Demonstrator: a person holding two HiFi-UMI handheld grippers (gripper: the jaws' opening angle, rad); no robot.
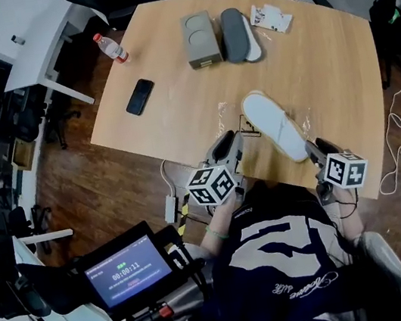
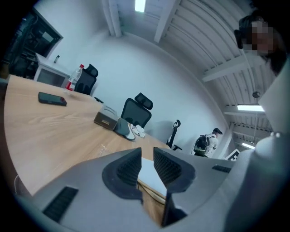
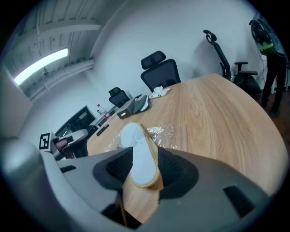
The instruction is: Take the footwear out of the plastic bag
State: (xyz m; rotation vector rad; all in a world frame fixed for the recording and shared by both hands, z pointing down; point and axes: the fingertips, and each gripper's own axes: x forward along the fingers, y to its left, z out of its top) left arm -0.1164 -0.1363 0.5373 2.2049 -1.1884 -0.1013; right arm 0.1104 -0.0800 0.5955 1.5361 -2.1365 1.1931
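A white slipper (image 1: pixel 275 126) with a tan sole edge lies on the wooden table (image 1: pixel 323 73), its toe end on a crumpled clear plastic bag (image 1: pixel 232 115). My right gripper (image 1: pixel 312 148) is at the slipper's near end. In the right gripper view the slipper (image 3: pixel 138 145) lies between the jaws of the right gripper (image 3: pixel 144 158), which stand wide at either side of its heel; the bag (image 3: pixel 158 131) shows behind. My left gripper (image 1: pixel 230 145) hovers by the bag's near edge. Its jaws (image 2: pixel 146 152) stand a narrow gap apart, with only the white slipper (image 2: pixel 147 174) seen beyond.
At the table's far side lie a grey pair of slippers (image 1: pixel 238 34), a flat box (image 1: pixel 200 38) and a small packet (image 1: pixel 270 18). A black phone (image 1: pixel 140 96) and a bottle (image 1: pixel 111 47) lie at the left. Office chairs stand behind the table.
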